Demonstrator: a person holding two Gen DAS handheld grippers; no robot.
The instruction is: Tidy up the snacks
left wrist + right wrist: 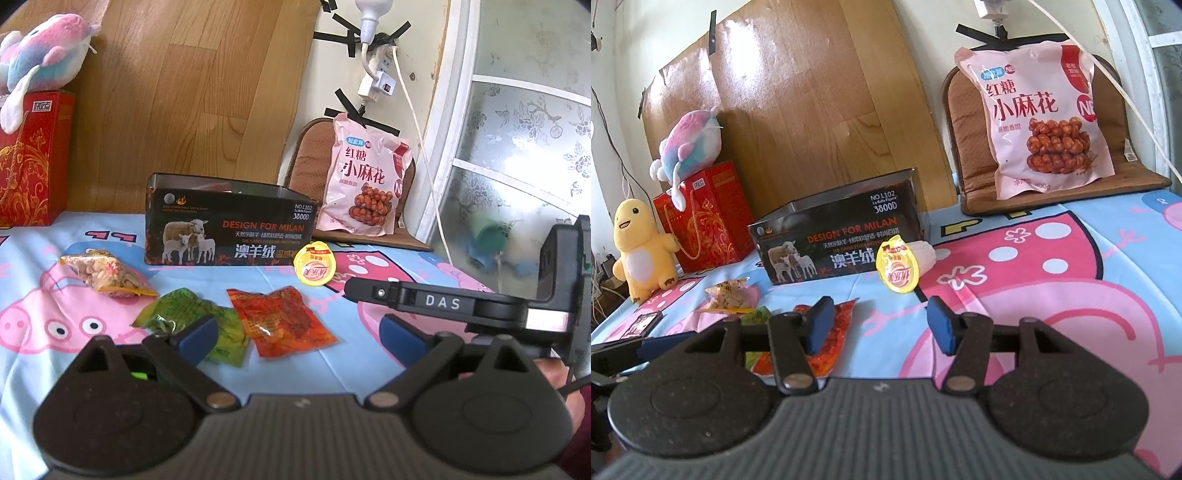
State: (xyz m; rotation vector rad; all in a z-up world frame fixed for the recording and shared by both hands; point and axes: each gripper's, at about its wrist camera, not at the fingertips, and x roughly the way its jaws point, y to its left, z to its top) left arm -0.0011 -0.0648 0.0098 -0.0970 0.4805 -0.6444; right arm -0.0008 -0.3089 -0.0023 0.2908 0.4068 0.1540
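Note:
An open black box (225, 225) with sheep on it stands on the cartoon pig cloth; it also shows in the right wrist view (834, 240). A yellow jelly cup (315, 263) (897, 269) leans by the box's right end. A red packet (282, 321) (834, 332), a green packet (192, 319) and a clear nut packet (105, 275) (727, 295) lie in front of the box. My left gripper (299, 338) is open and empty just above the red and green packets. My right gripper (881, 325) is open and empty, short of the jelly cup; its finger shows in the left wrist view (406, 295).
A large pink snack bag (364, 177) (1045, 118) leans on a brown cushion (967, 118) at the back right. A red gift bag (31, 158) (709, 218) with a plush fish (690, 147), a yellow plush (639, 247) and a phone (641, 325) sit at the left.

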